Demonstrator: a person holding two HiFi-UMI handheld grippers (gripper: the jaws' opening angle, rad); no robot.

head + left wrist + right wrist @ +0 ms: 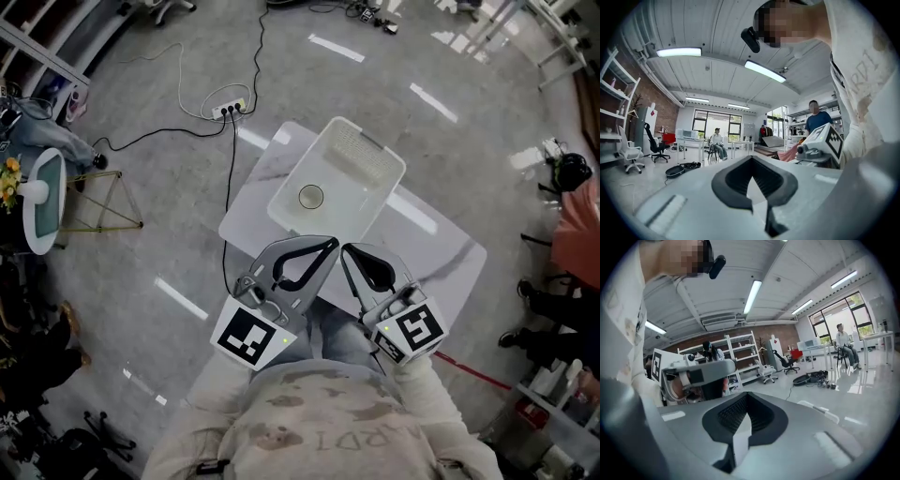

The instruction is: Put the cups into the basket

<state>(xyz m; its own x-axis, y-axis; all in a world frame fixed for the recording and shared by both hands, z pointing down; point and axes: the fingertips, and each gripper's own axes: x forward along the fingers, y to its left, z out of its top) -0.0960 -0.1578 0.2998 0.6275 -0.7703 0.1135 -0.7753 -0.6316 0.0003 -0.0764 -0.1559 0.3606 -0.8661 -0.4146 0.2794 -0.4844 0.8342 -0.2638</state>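
Observation:
A white basket stands on the small white table below me in the head view. One clear cup rests on the basket's floor, seen from above as a ring. My left gripper and right gripper are held close to my chest at the table's near edge, tips almost touching each other. Both are shut with nothing between the jaws. The left gripper view shows its shut jaws aimed across the room, and the right gripper view shows the same for its own jaws. No other cup is visible.
A power strip with cables lies on the floor beyond the table. A yellow wire stand is at the left. A seated person and white shelves show in the gripper views.

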